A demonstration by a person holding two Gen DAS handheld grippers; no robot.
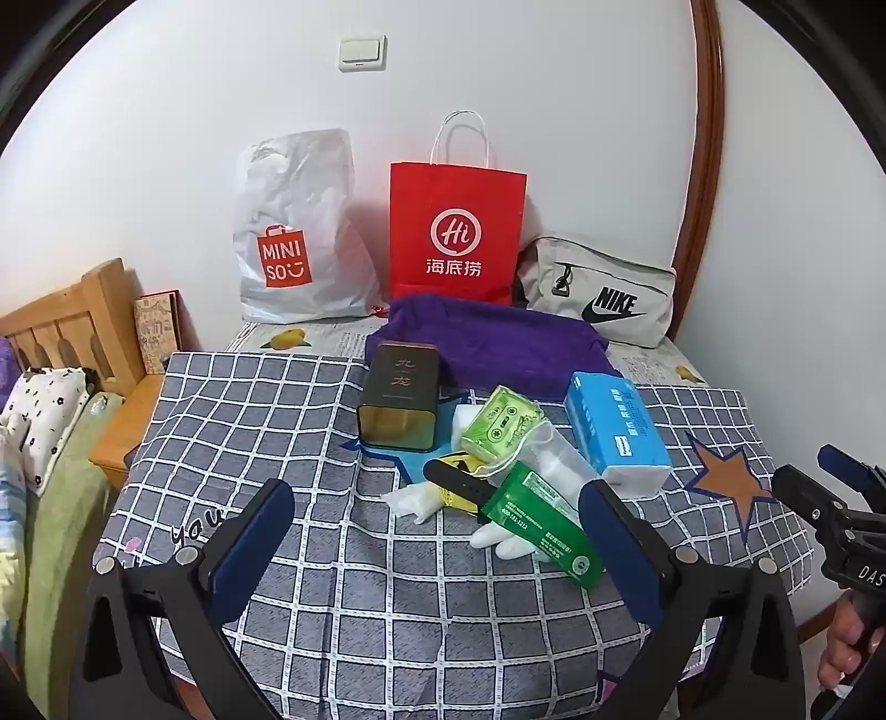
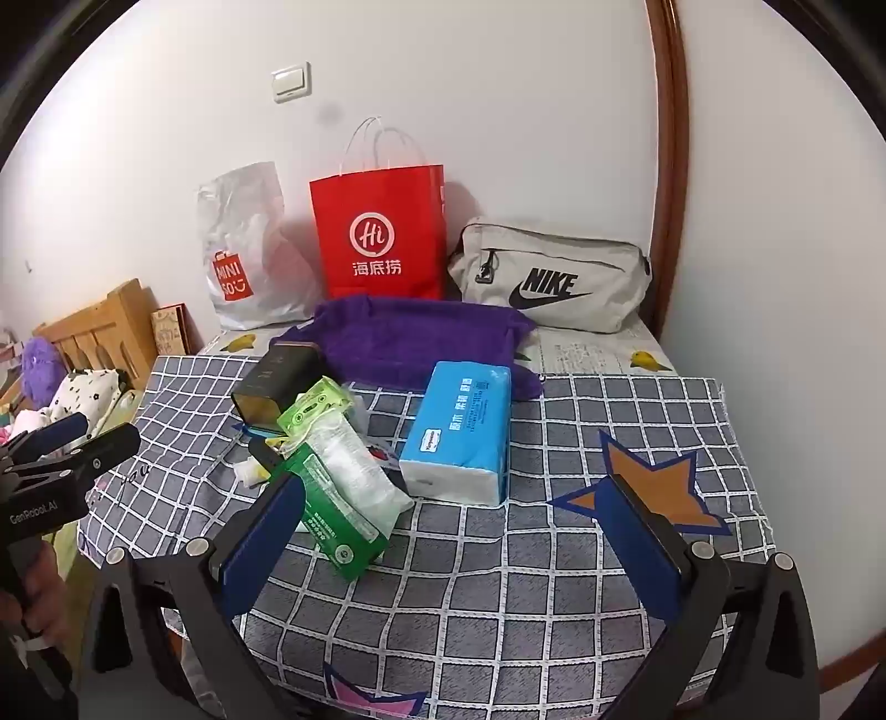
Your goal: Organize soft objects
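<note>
White wall (image 1: 554, 83) with a light switch (image 1: 362, 52) backs a surface covered by a grey checked cloth (image 1: 387, 609) printed with stars. Against the wall stand a white Miniso plastic bag (image 1: 293, 232), a red paper bag (image 1: 457, 232) with white handles, and a grey Nike pouch (image 1: 603, 293) lying on its side. A folded purple towel (image 1: 498, 343) lies just in front of the red paper bag, flat and fuzzy. Near the middle of the cloth sits a loose cluster: a dark tin (image 1: 398, 399) tilted on its side, a green cassette-print tissue pack (image 1: 501, 423), a clear mesh pouch (image 2: 354, 471) holding something white, a green box (image 1: 542, 520) lying across a white glove (image 1: 498, 540), and a black strap (image 1: 454, 484). A blue tissue pack (image 1: 614, 432), soft and slightly dented, lies just to the right of the cluster, apart from it. A wooden bed frame (image 1: 72, 315) and patterned bedding (image 1: 39, 410) fill the left edge; a brown door frame (image 1: 709, 138) rises at the right.

The left hand-held gripper (image 1: 437, 526) hangs above the cloth's near part with its jaws spread wide and empty. The right hand-held gripper (image 2: 454, 531) is likewise wide apart, holding nothing.
</note>
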